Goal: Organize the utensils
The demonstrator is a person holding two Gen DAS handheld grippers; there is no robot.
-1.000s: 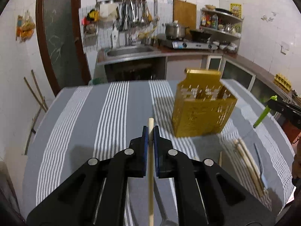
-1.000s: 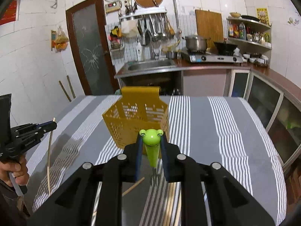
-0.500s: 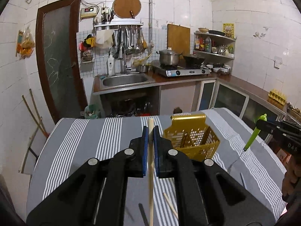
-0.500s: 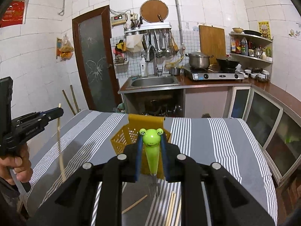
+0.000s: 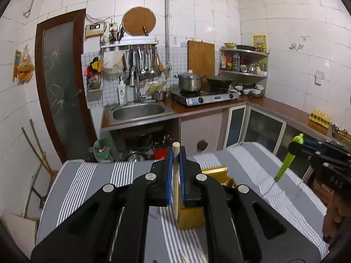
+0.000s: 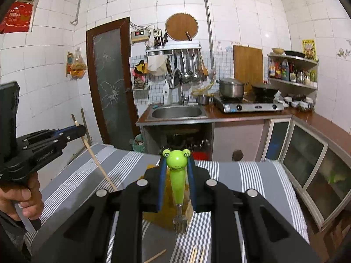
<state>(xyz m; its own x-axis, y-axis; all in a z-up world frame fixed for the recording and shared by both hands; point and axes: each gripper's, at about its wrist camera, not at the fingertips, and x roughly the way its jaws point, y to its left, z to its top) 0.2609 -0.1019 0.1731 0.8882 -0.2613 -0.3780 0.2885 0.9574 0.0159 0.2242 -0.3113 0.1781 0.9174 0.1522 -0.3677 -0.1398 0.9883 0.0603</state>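
My left gripper is shut on a wooden chopstick that hangs down between its blue pads, above the striped table. My right gripper is shut on a green frog-headed fork, tines pointing down. The yellow perforated utensil basket stands on the table below and behind both grippers, largely hidden by the fingers; in the right wrist view only a part of the basket shows. Each gripper shows in the other's view: the left gripper with its chopstick, the right gripper with the fork.
Loose chopsticks lie on the grey striped tablecloth near its front edge. A hand holds the left gripper's handle. Behind the table run a sink, a stove and glass-door cabinets.
Both grippers have risen with their utensils still held. The views have tilted upward, so the basket has sunk low in both views and now sits mostly behind the fingers.
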